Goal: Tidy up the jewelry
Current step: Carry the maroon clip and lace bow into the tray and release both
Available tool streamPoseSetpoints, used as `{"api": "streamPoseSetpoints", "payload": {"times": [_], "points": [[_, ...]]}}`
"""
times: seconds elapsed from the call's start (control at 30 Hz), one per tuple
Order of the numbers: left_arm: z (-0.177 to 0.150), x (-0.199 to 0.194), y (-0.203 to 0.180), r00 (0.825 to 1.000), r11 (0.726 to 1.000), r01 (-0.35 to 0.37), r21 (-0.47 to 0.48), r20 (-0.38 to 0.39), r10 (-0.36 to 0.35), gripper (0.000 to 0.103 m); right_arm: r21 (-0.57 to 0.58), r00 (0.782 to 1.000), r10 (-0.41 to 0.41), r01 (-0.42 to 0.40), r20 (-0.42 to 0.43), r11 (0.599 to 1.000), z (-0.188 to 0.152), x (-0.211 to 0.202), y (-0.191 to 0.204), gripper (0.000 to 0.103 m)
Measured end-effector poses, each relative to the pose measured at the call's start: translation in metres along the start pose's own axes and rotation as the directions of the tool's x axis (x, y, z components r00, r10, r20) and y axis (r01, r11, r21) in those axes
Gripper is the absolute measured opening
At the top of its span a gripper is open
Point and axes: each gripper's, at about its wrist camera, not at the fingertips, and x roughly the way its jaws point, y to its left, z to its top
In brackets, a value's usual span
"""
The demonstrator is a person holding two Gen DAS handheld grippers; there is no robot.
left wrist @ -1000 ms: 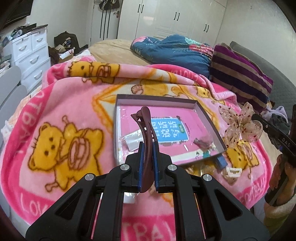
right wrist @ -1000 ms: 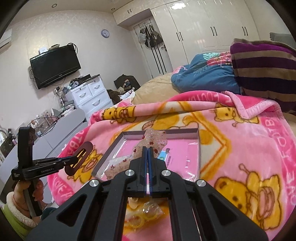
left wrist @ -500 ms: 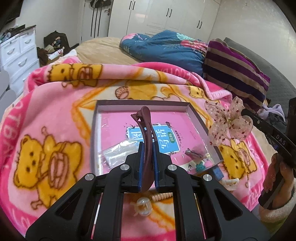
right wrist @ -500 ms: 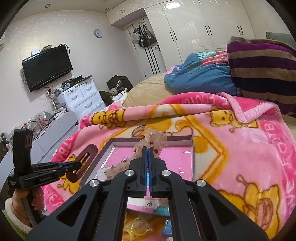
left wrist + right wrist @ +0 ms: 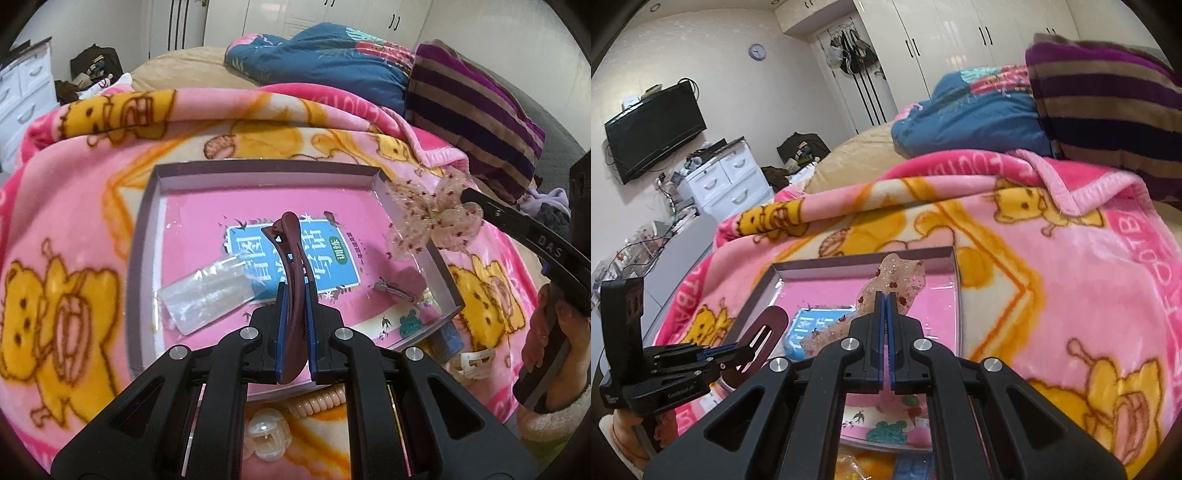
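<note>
White letters "DAS" stand on the right gripper (image 5: 461,195); "FOOTB" runs along the pink blanket (image 5: 1089,295) border.

A box (image 5: 142,236) lies on the blanket (image 5: 74,192). In it, a plastic bag (image 5: 207,291) sits left of a metal clip (image 5: 393,290) (well apart).

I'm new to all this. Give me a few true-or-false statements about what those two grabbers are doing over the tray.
1. The left gripper holds a maroon hair clip. True.
2. The right gripper is empty. False: it is shut on a sheer bow.
3. The tray lies on a pink blanket. True.
4. The tray is bare inside. False: a clear bag and a small clip lie in it.
</note>
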Motion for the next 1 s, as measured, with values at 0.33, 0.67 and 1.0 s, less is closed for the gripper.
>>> {"api": "streamPoseSetpoints", "payload": {"times": [0.33, 0.67, 1.0], "points": [[-0.006, 0.013, 0.002, 1.0, 1.0, 0.011, 0.0, -0.02, -0.011, 0.003, 0.027, 0.999, -0.023, 0.024, -0.034, 0.999, -0.01, 0.024, 0.002, 0.001], [-0.009, 0.017, 0.006, 0.999, 1.0, 0.023, -0.007, -0.023, -0.023, 0.003, 0.048, 0.994, -0.103, 0.104, -0.03, 0.993, -0.021, 0.017, -0.005, 0.049], [-0.012, 0.005, 0.013, 1.0, 0.999, 0.027, -0.042, -0.005, -0.027, 0.016, 0.11, 0.997, -0.079, 0.078, 0.011, 0.991, -0.032, -0.03, -0.018, 0.069]]}}
